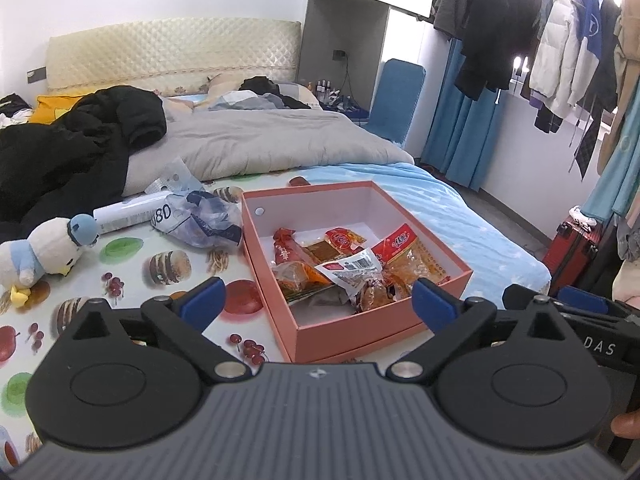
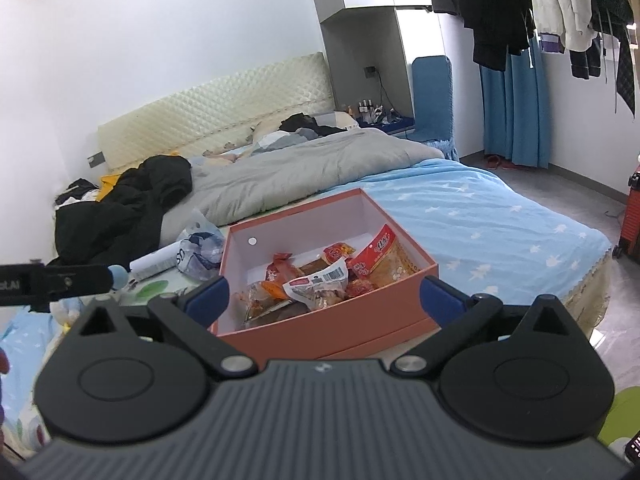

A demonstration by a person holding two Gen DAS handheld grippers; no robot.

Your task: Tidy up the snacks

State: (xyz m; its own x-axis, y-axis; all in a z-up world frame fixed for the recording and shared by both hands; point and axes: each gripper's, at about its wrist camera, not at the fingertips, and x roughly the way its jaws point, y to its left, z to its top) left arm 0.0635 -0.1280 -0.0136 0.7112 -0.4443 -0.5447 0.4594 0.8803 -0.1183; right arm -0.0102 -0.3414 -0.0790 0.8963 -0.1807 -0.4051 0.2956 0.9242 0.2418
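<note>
A salmon-pink open box (image 1: pixel 352 332) sits on the bed and holds several red and orange snack packets (image 1: pixel 340 264). My left gripper (image 1: pixel 318 298) is open and empty, just short of the box's near left corner. In the right wrist view the same box (image 2: pixel 332 332) with the snack packets (image 2: pixel 320 276) lies straight ahead. My right gripper (image 2: pixel 324 296) is open and empty over the box's near wall. The right gripper's body also shows at the right edge of the left wrist view (image 1: pixel 580 320).
A crumpled plastic bag (image 1: pixel 200 216), a white tube (image 1: pixel 128 212) and a plush toy (image 1: pixel 44 252) lie left of the box on the food-print sheet. A black jacket (image 1: pixel 72 144) and grey duvet (image 1: pixel 260 140) lie behind. A red suitcase (image 1: pixel 572 248) stands off the bed's right side.
</note>
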